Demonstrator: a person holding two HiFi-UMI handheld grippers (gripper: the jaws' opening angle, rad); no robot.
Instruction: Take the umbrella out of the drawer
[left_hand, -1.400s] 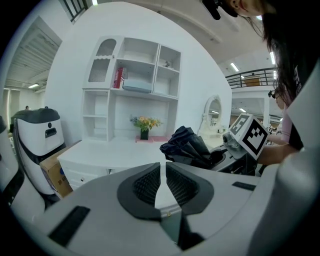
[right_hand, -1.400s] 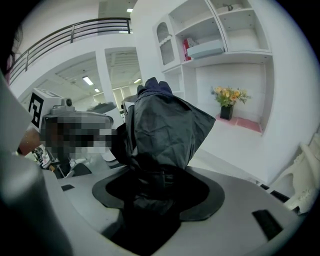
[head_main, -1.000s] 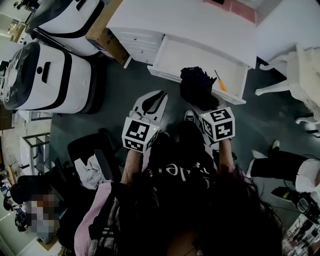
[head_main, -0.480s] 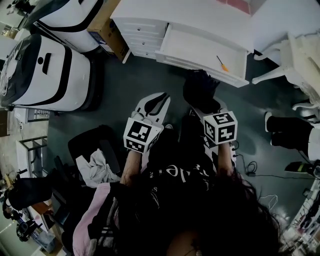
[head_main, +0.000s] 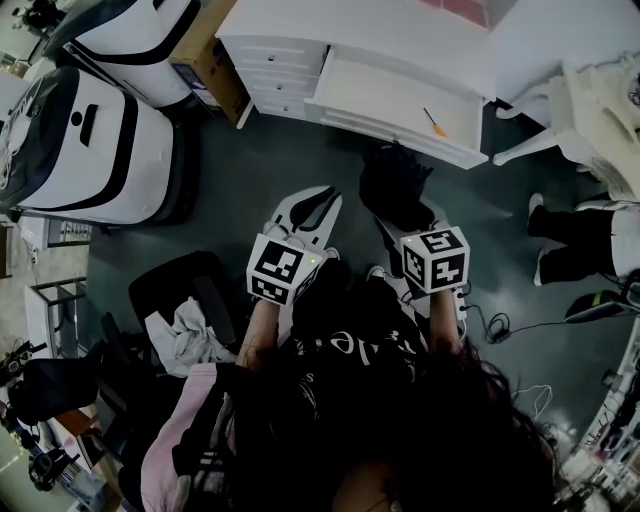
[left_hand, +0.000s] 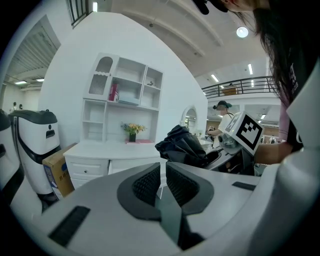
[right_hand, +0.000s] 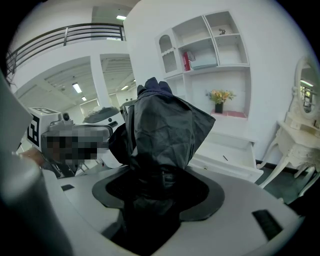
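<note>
In the head view the folded black umbrella (head_main: 392, 182) hangs over the dark floor, just in front of the open white drawer (head_main: 385, 95). My right gripper (head_main: 402, 216) is shut on its lower part. The right gripper view shows the crumpled black fabric (right_hand: 161, 125) rising out of the jaws of the right gripper (right_hand: 157, 186), with the drawer (right_hand: 227, 156) behind it. My left gripper (head_main: 316, 198) is held beside it on the left, shut with nothing in it. In the left gripper view, past the left gripper (left_hand: 163, 175), the umbrella (left_hand: 182, 145) shows to the right.
An orange screwdriver (head_main: 433, 122) lies in the drawer of the white dresser (head_main: 300, 40). Large white machines (head_main: 90, 140) and a cardboard box (head_main: 205, 65) stand left. At right are a white chair (head_main: 590, 110), a person's legs (head_main: 580, 245) and floor cables (head_main: 490, 325).
The right gripper has drawn the umbrella back from the drawer's front edge toward me; it now hangs apart from the drawer. The left gripper kept its place. The person at right has moved.
</note>
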